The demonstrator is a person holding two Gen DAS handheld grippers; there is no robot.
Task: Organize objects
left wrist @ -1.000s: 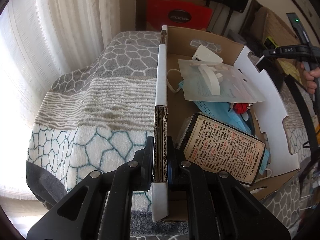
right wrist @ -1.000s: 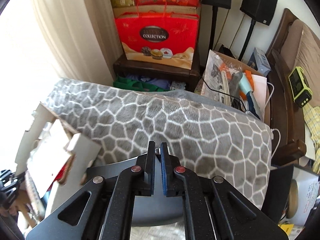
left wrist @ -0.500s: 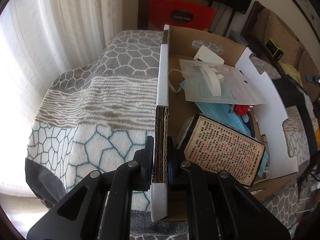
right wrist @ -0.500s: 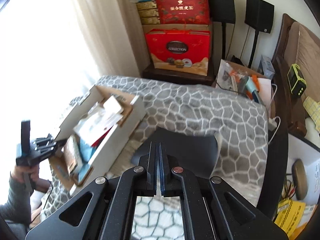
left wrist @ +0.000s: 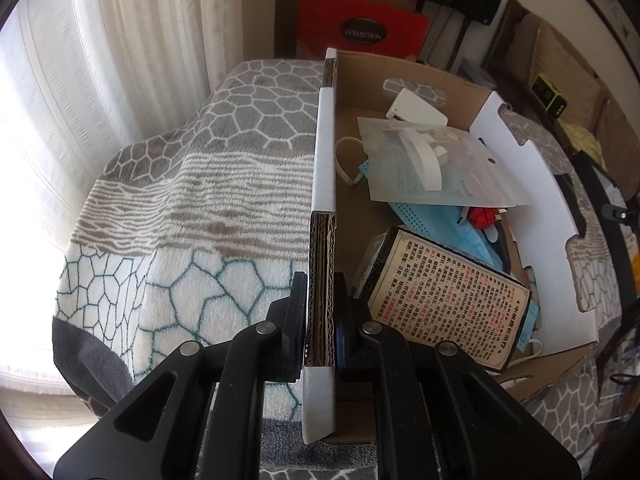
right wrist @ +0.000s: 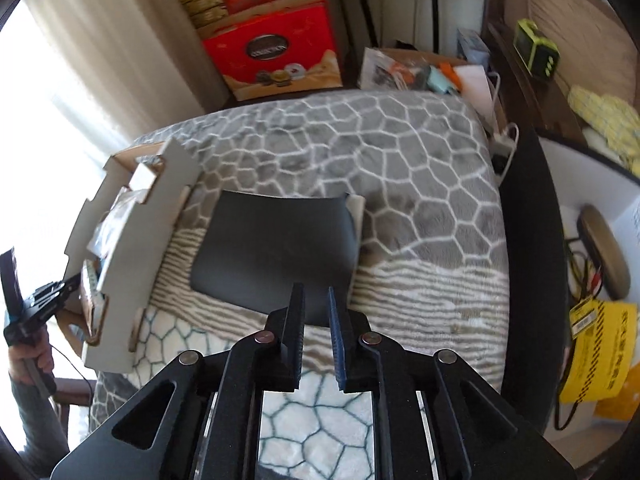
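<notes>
My left gripper (left wrist: 320, 300) is shut on the near wall of an open cardboard box (left wrist: 324, 152) that sits on a patterned blanket (left wrist: 192, 200). Inside lie a printed dark box (left wrist: 448, 300), blue face masks (left wrist: 436, 216), a clear packet with white parts (left wrist: 432, 160) and a white item (left wrist: 416, 108). In the right wrist view the same box (right wrist: 132, 232) is at the left, with my left gripper (right wrist: 48, 296) on it. My right gripper (right wrist: 316, 320) is open a little and empty, above a flat black pad (right wrist: 276, 248) on the blanket.
A red gift box (right wrist: 276, 52) and stacked boxes stand behind the bed. A carton of loose items (right wrist: 424, 72) is at the back right. A dark wooden frame (right wrist: 528, 240) runs along the right, with a yellow bag (right wrist: 600, 352) beyond it.
My right gripper has opened slightly and swung right and down over the black pad. My left gripper still clamps the box wall, which barely moved.
</notes>
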